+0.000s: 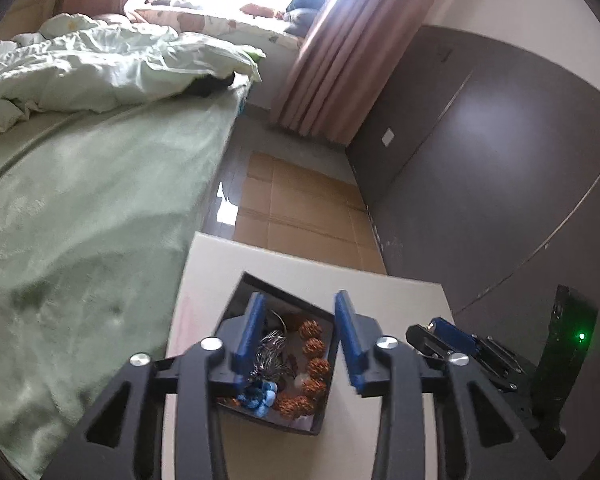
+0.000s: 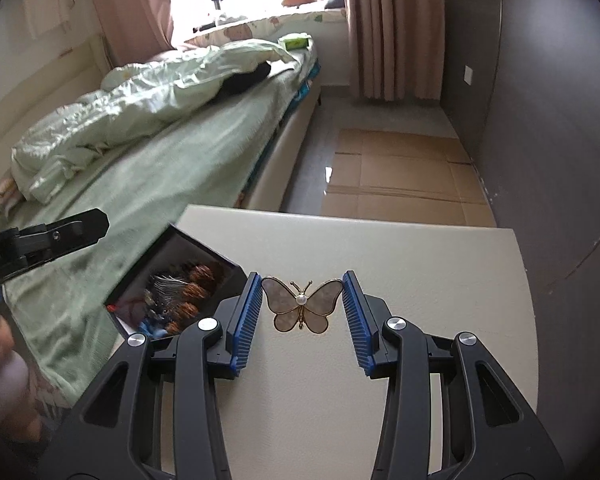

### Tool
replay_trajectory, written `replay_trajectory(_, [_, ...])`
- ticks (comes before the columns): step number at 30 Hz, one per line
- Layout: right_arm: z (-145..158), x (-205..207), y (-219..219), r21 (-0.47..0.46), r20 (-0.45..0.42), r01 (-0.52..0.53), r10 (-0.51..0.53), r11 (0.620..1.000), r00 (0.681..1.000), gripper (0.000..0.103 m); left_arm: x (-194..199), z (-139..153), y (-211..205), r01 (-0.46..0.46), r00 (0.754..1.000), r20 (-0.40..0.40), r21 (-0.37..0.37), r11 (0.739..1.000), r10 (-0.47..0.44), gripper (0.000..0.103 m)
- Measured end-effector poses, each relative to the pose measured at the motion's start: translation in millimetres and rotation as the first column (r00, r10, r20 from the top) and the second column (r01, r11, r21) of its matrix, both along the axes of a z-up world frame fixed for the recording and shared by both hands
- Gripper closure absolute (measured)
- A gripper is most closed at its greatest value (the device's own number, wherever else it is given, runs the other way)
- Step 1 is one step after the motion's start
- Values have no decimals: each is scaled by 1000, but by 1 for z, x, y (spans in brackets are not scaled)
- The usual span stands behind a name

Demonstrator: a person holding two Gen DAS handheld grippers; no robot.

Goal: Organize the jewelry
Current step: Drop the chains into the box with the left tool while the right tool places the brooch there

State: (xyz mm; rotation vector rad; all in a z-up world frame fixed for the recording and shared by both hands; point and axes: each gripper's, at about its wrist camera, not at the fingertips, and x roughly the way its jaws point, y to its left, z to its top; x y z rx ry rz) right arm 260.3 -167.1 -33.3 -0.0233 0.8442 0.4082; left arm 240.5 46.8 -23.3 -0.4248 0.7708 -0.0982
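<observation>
A pale table [image 2: 420, 280] fills the lower frame. At its left edge sits a dark box [image 2: 140, 276] of beads. The right gripper [image 2: 302, 312] is spread wide around a butterfly brooch [image 2: 302, 305], untouched at centre. The left gripper [image 1: 300, 340] hangs spread over the box.

Both rigs look like the same build. The left gripper [image 1: 300, 344] has matte black plastic linkage arms with triangular cutouts, round silver screw caps at the pivots, and smooth blue fingers [image 1: 350, 340]. The right gripper [image 2: 303, 320] matches it, but its blue pads [image 2: 242, 320] are ribbed like a comb. In the left wrist view, at about 4 o'clock, there's the other unit's black body with a small green LED [image 1: 581, 336] lit.
</observation>
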Motion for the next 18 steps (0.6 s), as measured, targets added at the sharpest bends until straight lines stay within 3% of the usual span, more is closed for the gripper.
replay_trajectory(6, [6,-4,19,46,13,-27,27,999,1000,61,-6,0,18,-32,999,4,-22,999,32,67])
replay_trajectory(18, [0,-12,81,33,19,-108,107,994,994,61,-29,1,49,-76,997,12,-14,997,76,60])
